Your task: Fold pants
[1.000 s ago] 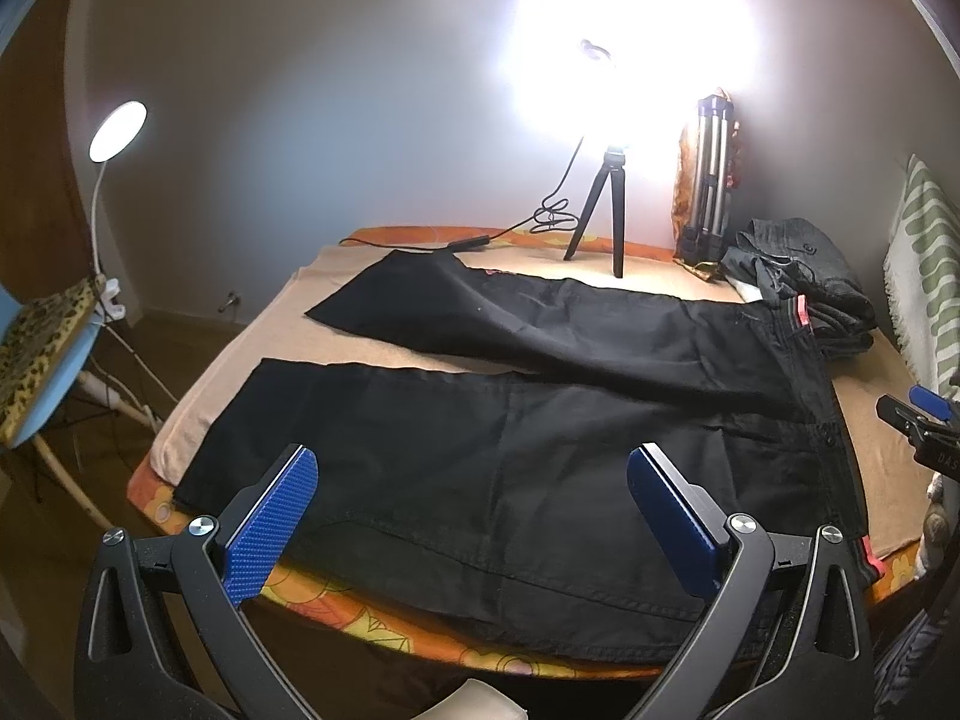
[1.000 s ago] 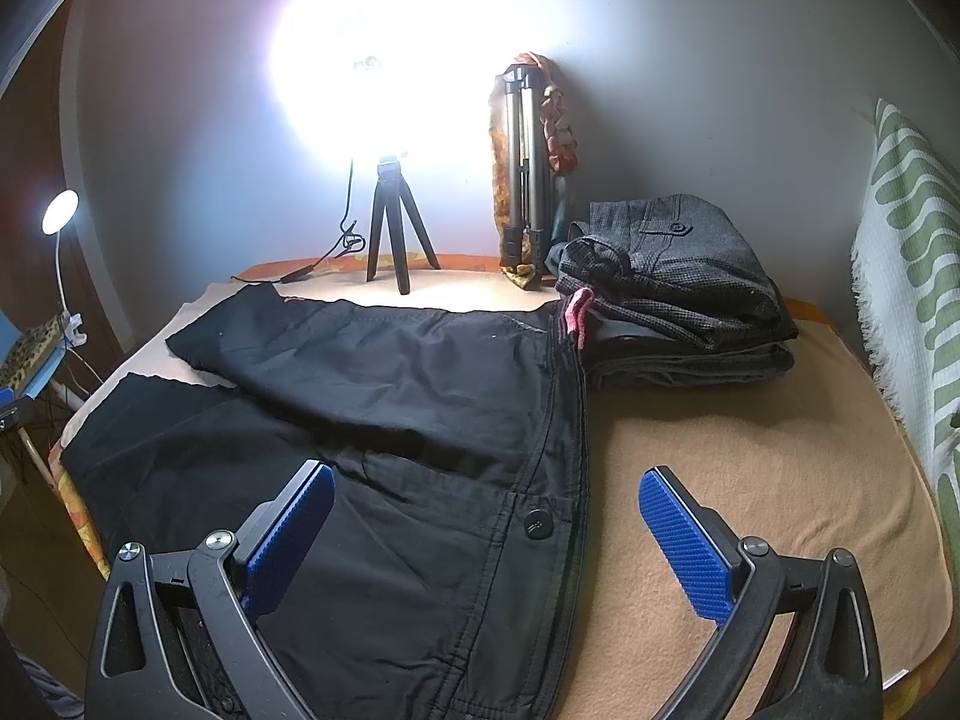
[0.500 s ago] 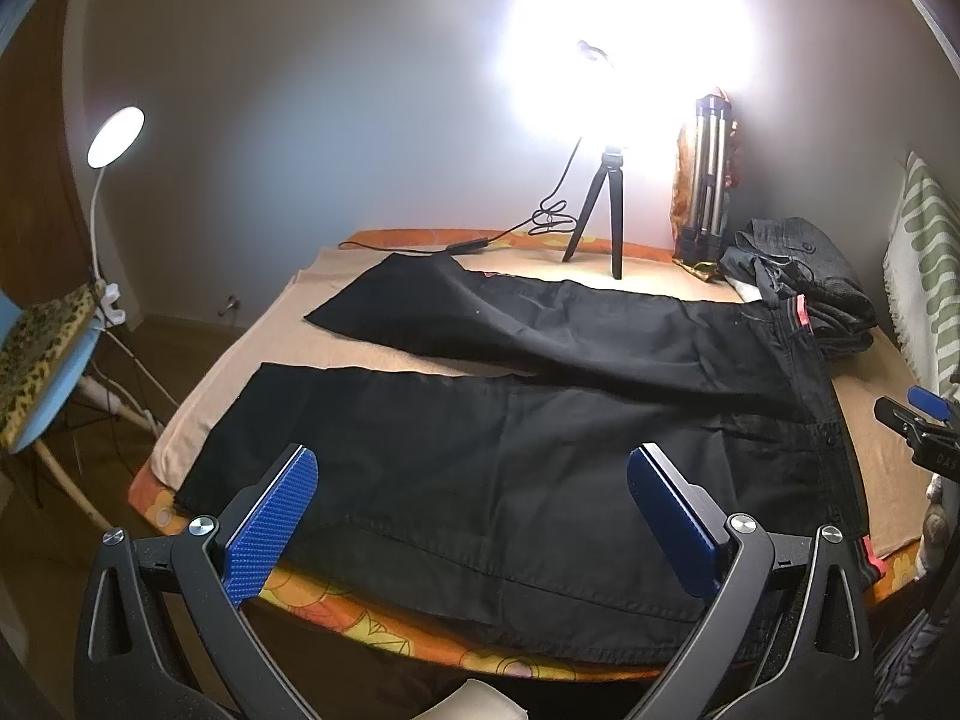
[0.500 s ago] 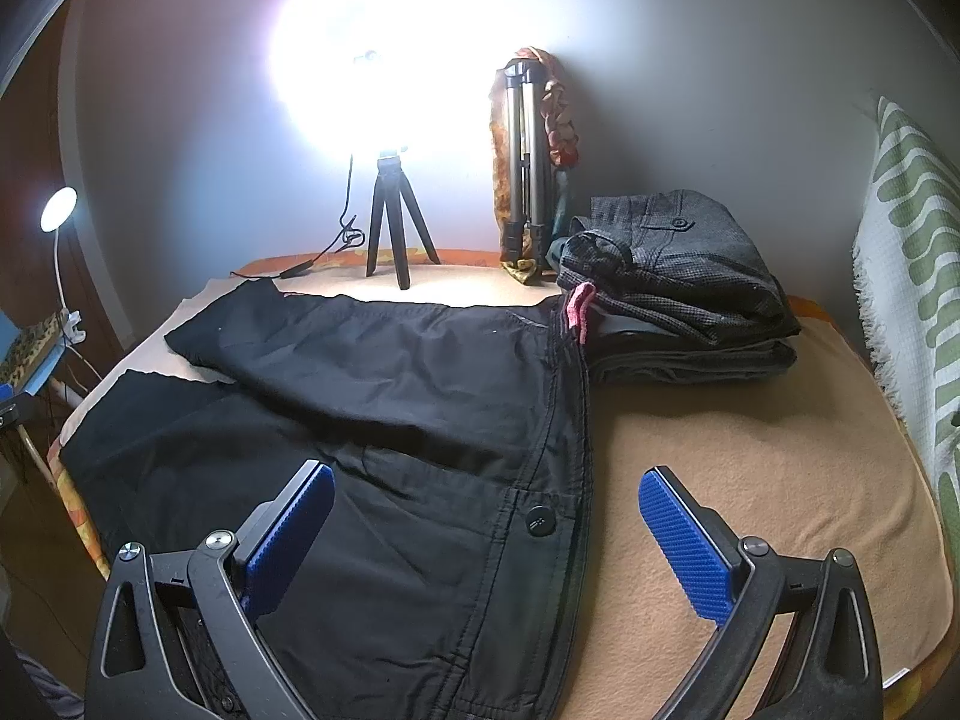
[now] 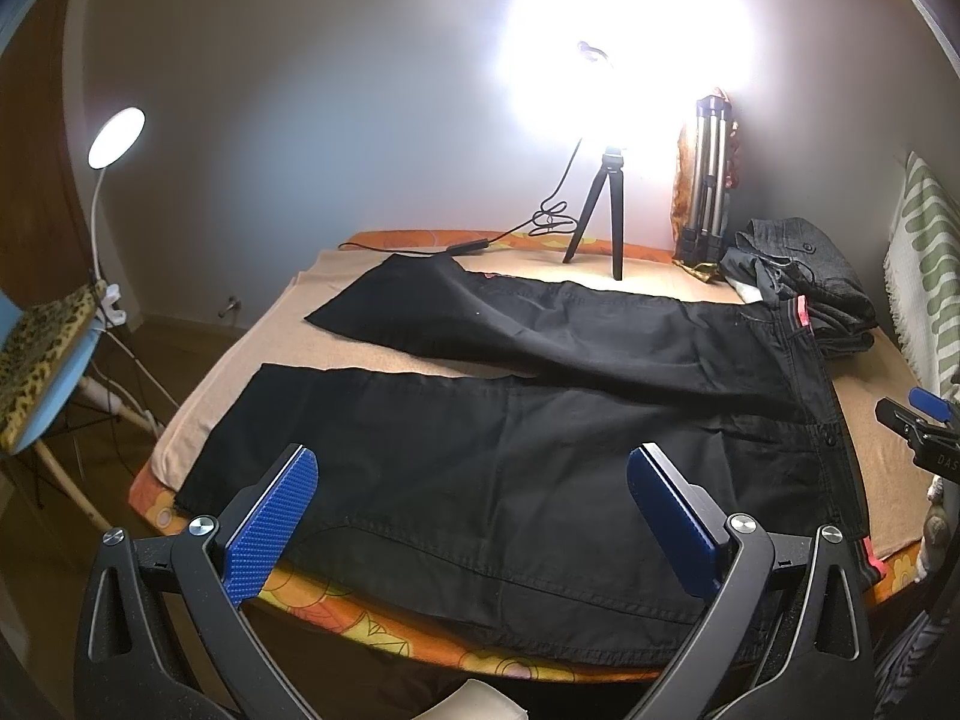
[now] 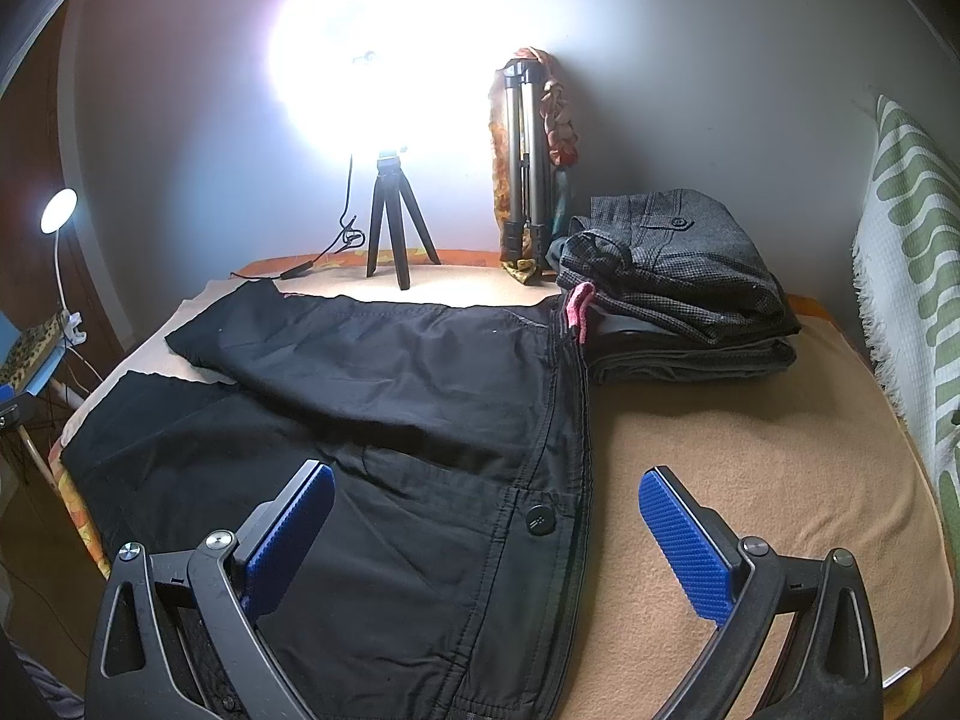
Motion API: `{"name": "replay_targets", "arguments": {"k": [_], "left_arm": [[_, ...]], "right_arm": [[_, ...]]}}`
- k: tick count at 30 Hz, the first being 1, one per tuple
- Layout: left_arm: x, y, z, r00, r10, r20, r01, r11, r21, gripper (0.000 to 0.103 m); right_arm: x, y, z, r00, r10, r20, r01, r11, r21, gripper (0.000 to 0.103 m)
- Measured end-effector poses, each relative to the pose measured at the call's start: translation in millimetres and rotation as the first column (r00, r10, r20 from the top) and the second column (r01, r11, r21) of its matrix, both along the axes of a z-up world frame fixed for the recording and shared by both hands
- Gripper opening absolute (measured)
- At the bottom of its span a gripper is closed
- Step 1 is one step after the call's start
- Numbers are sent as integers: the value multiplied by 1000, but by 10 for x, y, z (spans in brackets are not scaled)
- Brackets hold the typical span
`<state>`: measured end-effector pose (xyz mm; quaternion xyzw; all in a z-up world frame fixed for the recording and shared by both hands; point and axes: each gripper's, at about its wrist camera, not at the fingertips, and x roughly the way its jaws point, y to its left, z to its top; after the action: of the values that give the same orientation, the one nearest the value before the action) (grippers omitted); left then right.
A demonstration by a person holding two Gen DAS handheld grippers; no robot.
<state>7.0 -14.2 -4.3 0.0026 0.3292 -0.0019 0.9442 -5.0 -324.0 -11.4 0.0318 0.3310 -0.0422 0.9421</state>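
A bed covered with a tan blanket carries everything, its orange patterned sheet showing along the near edge. Black pants lie spread flat across most of the bed, waistband running from the near edge toward the far edge about midway along the bed, the two legs reaching to the left end; the nearer leg lies along the near edge with its side slightly overhanging, and the farther leg angles off toward the far left corner. A stack of folded grey garments sits at the far edge, touching the far end of the waistband. A black tripod with a glaring lamp stands at the far edge, a folded silver tripod leaning just beside the stack. The left tongs hover over the nearer leg, released and spread wide, grasping nothing. The right tongs hang above the waistband at the near edge, likewise released and empty. A black button lies between their blue pads.
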Motion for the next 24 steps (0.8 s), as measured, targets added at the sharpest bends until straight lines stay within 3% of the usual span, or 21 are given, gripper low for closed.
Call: {"name": "replay_targets", "arguments": {"k": [16, 24], "left_arm": [[164, 47, -89, 999, 23, -39, -23, 1000, -17, 103], [314, -15, -218, 997, 15, -74, -16, 1000, -25, 102]], "right_arm": [[17, -10, -14, 1000, -7, -4, 7, 1000, 2, 103], [168, 37, 14, 999, 49, -3, -49, 999, -4, 103]]}}
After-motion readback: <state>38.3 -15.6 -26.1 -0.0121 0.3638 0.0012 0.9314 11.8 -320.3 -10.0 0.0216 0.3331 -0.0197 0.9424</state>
